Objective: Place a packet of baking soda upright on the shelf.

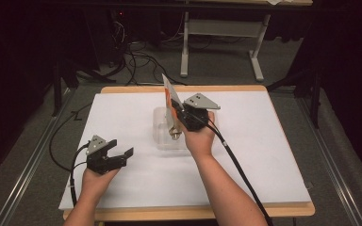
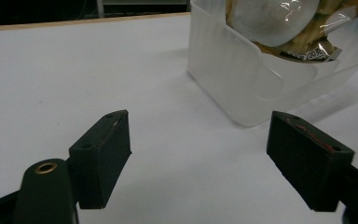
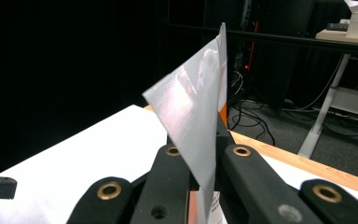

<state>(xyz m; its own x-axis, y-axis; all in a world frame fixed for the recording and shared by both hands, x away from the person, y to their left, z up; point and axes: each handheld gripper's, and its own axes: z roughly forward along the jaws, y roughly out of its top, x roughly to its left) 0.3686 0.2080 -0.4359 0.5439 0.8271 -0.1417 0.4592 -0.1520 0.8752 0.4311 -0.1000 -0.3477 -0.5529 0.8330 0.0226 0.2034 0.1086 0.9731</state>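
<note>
Plastic tub (image 1: 162,141) had my right gripper (image 1: 178,113) clamped on the bulb pack (image 1: 170,101) above it, lowering next I guess; left gripper (image 1: 122,157) sat wide open, empty

Packaged light bulb (image 1: 172,110) upright, base inside translucent bin (image 1: 162,136).

Bulb pack (image 2: 279,28) cut off by top edge in left gripper view, label print too small to read; its lower part hidden behind right claw (image 3: 200,163) in right gripper view.

High cam overhead; gripper cams close, sharing tub (image 2: 242,74).
</note>
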